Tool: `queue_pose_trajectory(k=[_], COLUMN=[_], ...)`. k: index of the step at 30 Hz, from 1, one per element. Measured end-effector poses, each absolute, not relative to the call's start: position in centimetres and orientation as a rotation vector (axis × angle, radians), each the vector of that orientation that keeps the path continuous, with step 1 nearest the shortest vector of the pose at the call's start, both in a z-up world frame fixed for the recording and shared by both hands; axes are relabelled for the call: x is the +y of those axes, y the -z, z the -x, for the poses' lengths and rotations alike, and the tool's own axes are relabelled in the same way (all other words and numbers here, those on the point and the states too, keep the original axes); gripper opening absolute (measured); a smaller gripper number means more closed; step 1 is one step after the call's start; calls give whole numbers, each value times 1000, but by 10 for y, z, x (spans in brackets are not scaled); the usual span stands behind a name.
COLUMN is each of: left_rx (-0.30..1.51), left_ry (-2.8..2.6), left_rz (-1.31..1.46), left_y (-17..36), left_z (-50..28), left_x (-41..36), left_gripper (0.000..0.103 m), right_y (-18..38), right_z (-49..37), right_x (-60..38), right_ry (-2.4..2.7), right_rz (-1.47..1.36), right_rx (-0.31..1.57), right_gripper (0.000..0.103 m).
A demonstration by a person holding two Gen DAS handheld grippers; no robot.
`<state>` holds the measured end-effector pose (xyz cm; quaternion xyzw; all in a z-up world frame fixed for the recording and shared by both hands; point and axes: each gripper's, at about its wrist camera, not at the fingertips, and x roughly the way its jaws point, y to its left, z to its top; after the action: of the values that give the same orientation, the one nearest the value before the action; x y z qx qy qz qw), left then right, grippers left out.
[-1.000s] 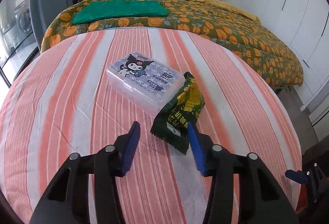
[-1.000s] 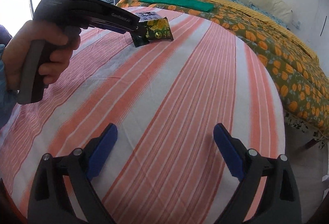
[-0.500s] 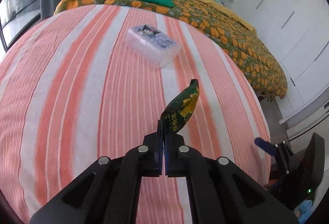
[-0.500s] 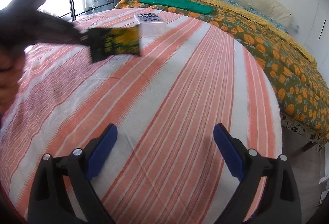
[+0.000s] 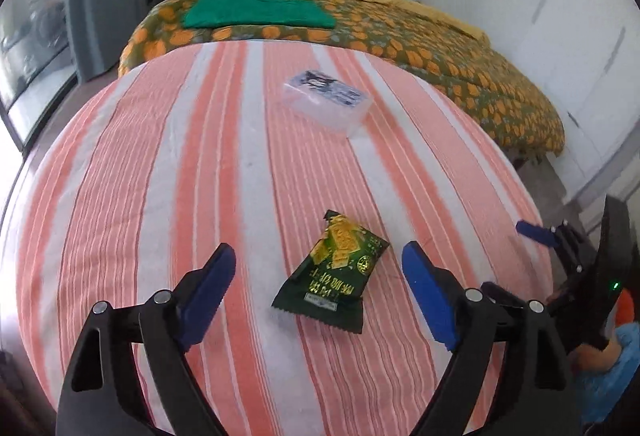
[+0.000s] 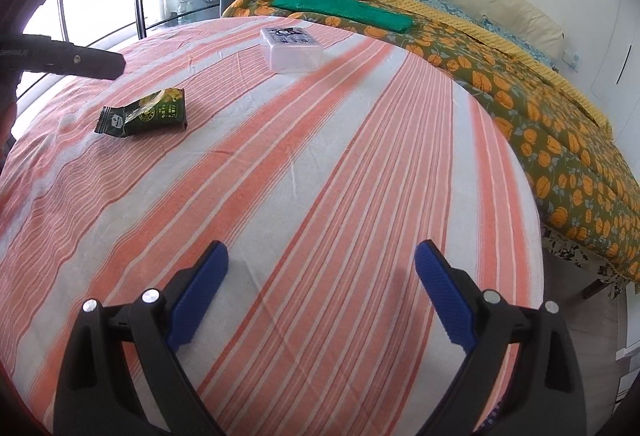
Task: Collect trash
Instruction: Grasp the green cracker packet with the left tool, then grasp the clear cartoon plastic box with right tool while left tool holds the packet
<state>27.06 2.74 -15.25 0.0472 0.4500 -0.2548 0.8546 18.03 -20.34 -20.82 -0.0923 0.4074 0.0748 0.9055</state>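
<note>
A dark green snack wrapper [image 5: 332, 276] lies flat on the striped tablecloth [image 5: 160, 176]. It sits between the blue pads of my left gripper [image 5: 318, 258], whose jaws are opening and do not touch it. In the right wrist view the wrapper [image 6: 144, 114] rests at the left, with a black finger [image 6: 80, 58] of the left gripper above it. My right gripper [image 6: 322, 256] hovers open over bare cloth with nothing between its fingers.
A clear plastic box [image 5: 326, 100] with a cartoon label stands farther back on the table. Behind the table is a bed [image 5: 440, 48] with an orange-patterned cover and a folded green cloth [image 5: 256, 10]. The right gripper's blue pad [image 5: 532, 232] shows at the table's right edge.
The left gripper shut on the wrapper beside the box, lifted it and carried it nearer, then opened; the wrapper now lies on the cloth. The right gripper has not moved.
</note>
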Motion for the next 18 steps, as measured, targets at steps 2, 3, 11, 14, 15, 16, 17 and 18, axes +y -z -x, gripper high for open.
queue_pose_trajectory(k=[2, 3, 11, 14, 15, 16, 17, 18], left_rx=[955, 961, 1010, 985, 986, 984, 981, 981], left_ry=[604, 619, 610, 474, 438, 406, 378, 362], left_rz=[-255, -319, -386, -315, -275, -235, -208, -191], left_y=[159, 165, 190, 187, 186, 186, 186, 186], left_z=[-273, -274, -285, -291, -294, -296, -296, -296], left_x=[3, -6, -18, 0, 8, 17, 24, 29], left_gripper=[85, 84, 38, 36, 36, 36, 36, 37], right_y=[208, 208, 208, 208, 208, 208, 208, 208], right_z=[-181, -181, -180, -180, -180, -180, -180, -180], right_x=[-204, -204, -204, -204, -204, -204, -204, -204], right_ry=[-155, -156, -149, -149, -149, -149, -148, -148], right_rz=[186, 184, 183, 181, 180, 181, 183, 183], right_rx=[844, 845, 841, 841, 842, 841, 841, 841], right_gripper=[91, 91, 91, 91, 91, 91, 91, 91])
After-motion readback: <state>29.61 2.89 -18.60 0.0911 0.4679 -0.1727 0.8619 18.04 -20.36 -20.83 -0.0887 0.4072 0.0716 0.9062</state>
